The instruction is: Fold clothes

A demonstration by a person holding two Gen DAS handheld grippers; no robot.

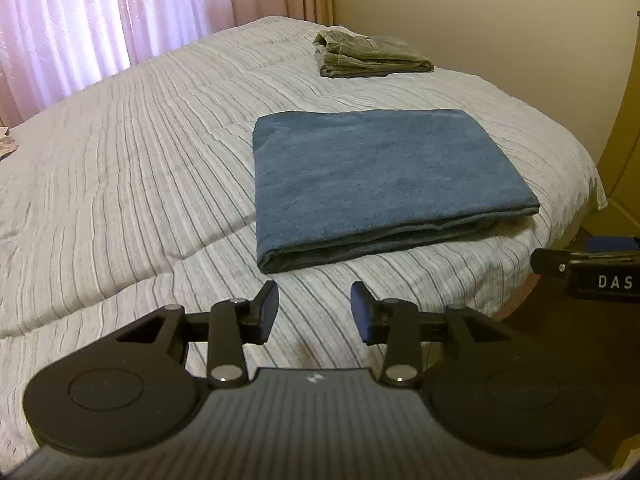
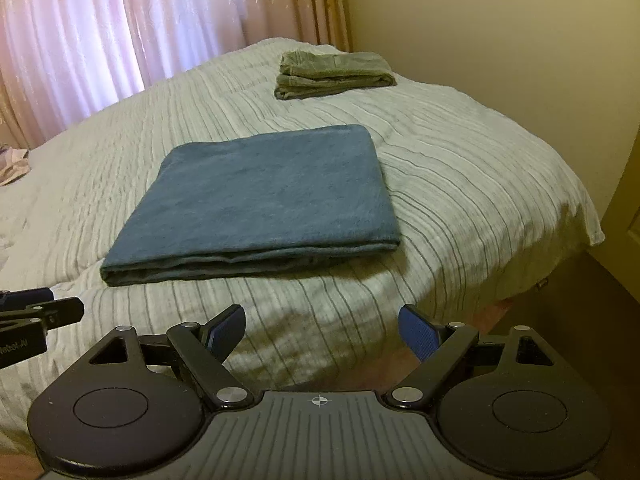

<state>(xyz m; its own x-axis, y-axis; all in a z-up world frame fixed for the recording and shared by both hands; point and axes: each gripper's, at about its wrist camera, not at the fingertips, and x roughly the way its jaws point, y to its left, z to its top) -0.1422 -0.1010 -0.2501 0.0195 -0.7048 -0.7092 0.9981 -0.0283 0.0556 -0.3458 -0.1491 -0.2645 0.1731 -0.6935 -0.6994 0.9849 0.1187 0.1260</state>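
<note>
Both grippers hover with spread jaws over the near edge of the bed, holding nothing.

Left gripper has its jaws parted with striped bedspread showing between them; the right gripper has its jaws spread wider, also with nothing between. Just beyond both lies the folded blue towel, flat and squared on the bedspread, its stacked layered edge facing the grippers, not touched by either. Well beyond the blue towel, near the far corner of the bed by the cream wall, sits a folded grey-green garment. Pink curtains hang behind the bed, left of the blue towel.
</note>
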